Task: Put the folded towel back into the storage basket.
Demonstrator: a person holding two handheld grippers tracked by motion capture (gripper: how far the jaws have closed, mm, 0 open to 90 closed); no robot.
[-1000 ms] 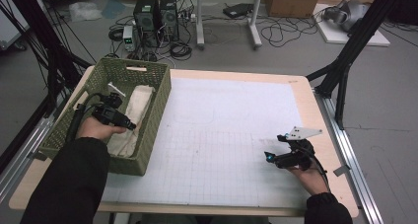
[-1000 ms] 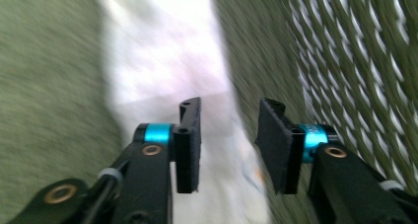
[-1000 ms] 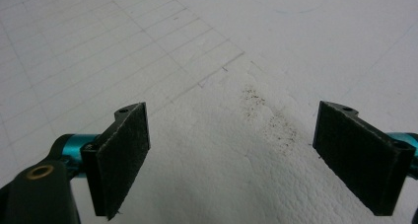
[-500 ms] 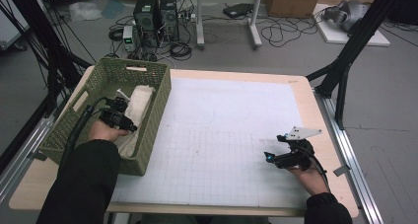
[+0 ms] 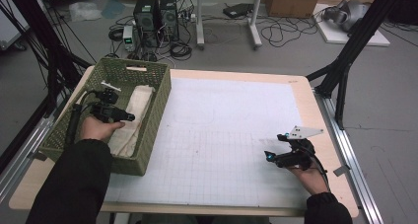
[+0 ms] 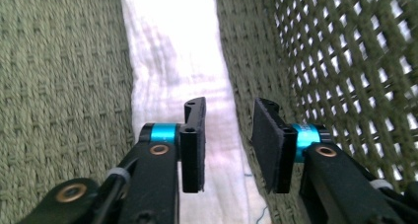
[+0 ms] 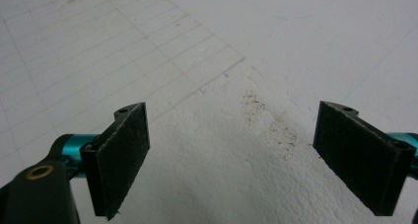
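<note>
- Over the near end of the green basket (image 5: 148, 145), my left fingers (image 6: 229, 145) hang partly spread above the white cloth (image 6: 172, 61), pinching nothing. They have just been opening a little, and nothing sits between them.
- Risk one: the cloth lies along the basket floor tight against the mesh wall (image 6: 345, 61). If I come down off-centre, my outer finger could snag the weave and I would drag the basket instead of the cloth.
- Risk two: the cloth is folded in layers, I judge; a shallow pinch may lift only the top fold and let it unfurl.
- Far right of the basket, on the gridded counter (image 5: 222, 150), my right fingers (image 7: 254, 160) are spread wide and empty, too far away to steady the basket if it slides.
</note>
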